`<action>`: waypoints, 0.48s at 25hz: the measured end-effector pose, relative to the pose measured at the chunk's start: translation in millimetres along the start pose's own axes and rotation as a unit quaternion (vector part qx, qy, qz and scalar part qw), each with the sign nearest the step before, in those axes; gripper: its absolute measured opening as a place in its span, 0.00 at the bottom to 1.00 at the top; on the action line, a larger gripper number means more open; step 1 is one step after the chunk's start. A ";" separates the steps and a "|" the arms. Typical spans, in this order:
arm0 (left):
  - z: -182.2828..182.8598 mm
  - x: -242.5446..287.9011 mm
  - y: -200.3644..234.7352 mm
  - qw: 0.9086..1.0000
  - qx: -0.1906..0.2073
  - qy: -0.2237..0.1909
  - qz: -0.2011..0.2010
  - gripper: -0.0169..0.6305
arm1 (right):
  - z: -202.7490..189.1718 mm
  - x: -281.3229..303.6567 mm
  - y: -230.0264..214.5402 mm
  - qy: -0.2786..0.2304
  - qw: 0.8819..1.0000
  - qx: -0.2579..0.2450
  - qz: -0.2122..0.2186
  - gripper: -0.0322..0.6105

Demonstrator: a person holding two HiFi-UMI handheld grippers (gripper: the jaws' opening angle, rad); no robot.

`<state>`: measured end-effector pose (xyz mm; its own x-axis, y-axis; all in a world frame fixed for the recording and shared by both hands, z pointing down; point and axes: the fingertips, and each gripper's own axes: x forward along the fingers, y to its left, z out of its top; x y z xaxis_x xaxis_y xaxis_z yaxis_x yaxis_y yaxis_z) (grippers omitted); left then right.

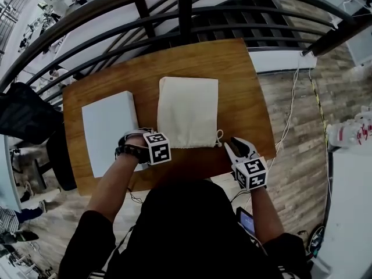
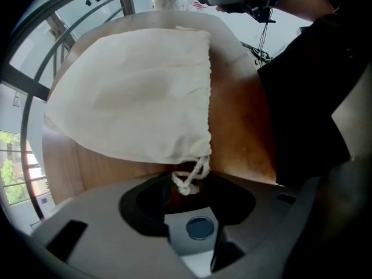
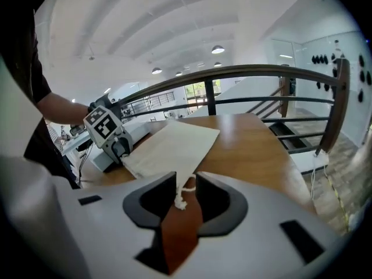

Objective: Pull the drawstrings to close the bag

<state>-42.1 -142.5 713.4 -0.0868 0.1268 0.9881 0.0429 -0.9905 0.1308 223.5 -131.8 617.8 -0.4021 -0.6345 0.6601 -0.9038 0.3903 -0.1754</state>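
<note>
A cream drawstring bag (image 1: 188, 112) lies flat on the wooden table (image 1: 244, 92), its gathered mouth toward me. My left gripper (image 1: 145, 137) points down at the mouth's left corner. In the left gripper view the knotted left drawstring (image 2: 189, 180) lies between wide-apart jaws of the left gripper (image 2: 189, 189), untouched by either. My right gripper (image 1: 231, 145) sits at the right corner. Its jaws (image 3: 186, 188) stand a narrow gap apart, with the right drawstring knot (image 3: 181, 201) in the gap and wood showing beside it.
A white box (image 1: 110, 129) lies on the table just left of the bag, close to my left hand. A dark metal railing (image 1: 186, 10) runs behind the table's far edge. A white cable (image 1: 288, 127) trails on the floor to the right.
</note>
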 end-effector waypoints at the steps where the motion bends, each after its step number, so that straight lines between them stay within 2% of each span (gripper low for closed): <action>1: 0.3 0.8 0.0 1.000 -0.001 0.001 0.003 0.30 | -5.1 3.1 2.4 0.013 1.000 -0.010 0.006 0.21; 5: 0.4 1.7 0.2 1.000 -0.006 0.002 0.008 0.30 | -28.2 21.8 12.0 0.079 0.995 -0.058 0.034 0.28; 9: 2.5 2.1 1.1 1.000 -0.012 0.013 0.007 0.30 | -50.2 39.7 13.9 0.151 0.978 -0.133 0.053 0.33; 12: 3.7 1.8 0.0 1.000 -0.007 0.023 0.010 0.27 | -57.1 48.6 14.6 0.180 0.967 -0.168 0.066 0.34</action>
<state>-38.5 -142.1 715.5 -0.1319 0.1048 0.9857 0.0311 -0.9935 0.1098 199.1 -118.9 688.9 -0.3788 -0.3147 0.8703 -0.7250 0.6854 -0.0677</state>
